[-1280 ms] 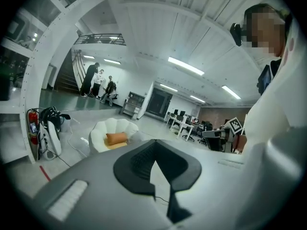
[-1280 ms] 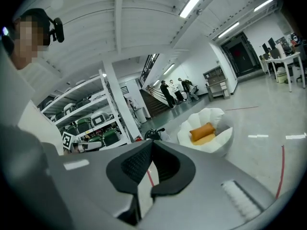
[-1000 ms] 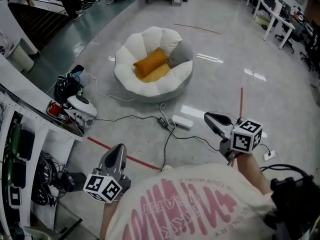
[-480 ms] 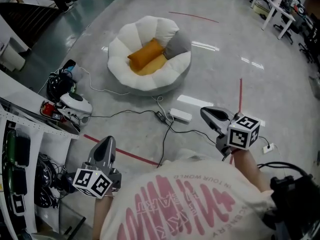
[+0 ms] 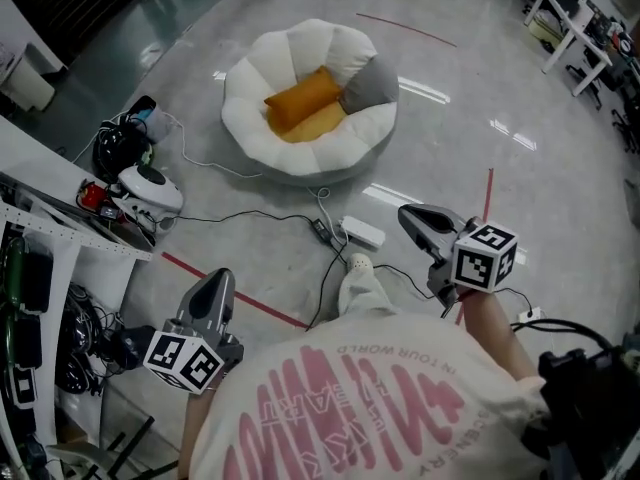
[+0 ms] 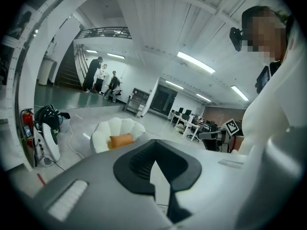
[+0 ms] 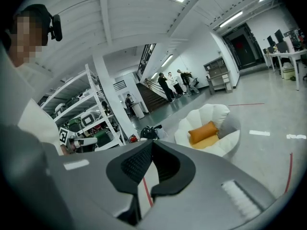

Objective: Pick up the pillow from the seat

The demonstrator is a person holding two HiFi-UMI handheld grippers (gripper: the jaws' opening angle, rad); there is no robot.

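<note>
An orange pillow (image 5: 302,98) lies on the white shell-shaped floor seat (image 5: 256,133), with a grey cushion (image 5: 371,85) beside it at the right and a yellow pad under it. The pillow (image 6: 121,140) and seat show small in the left gripper view, and the pillow (image 7: 202,132) again in the right gripper view. My left gripper (image 5: 215,293) is shut and empty, held low at the left, far short of the seat. My right gripper (image 5: 418,220) is also shut and empty, at the right, well in front of the seat.
Black cables, a white power strip (image 5: 361,233) and a plug adapter lie on the floor between me and the seat. A white shelf rack (image 5: 60,228) with gear stands at the left, a white device (image 5: 148,187) and a black bag beside it. Desks and chairs stand far right.
The view has shifted forward toward the seat, and a foot and trouser leg now show near the power strip. Both grippers stay shut and keep about the same pose.
</note>
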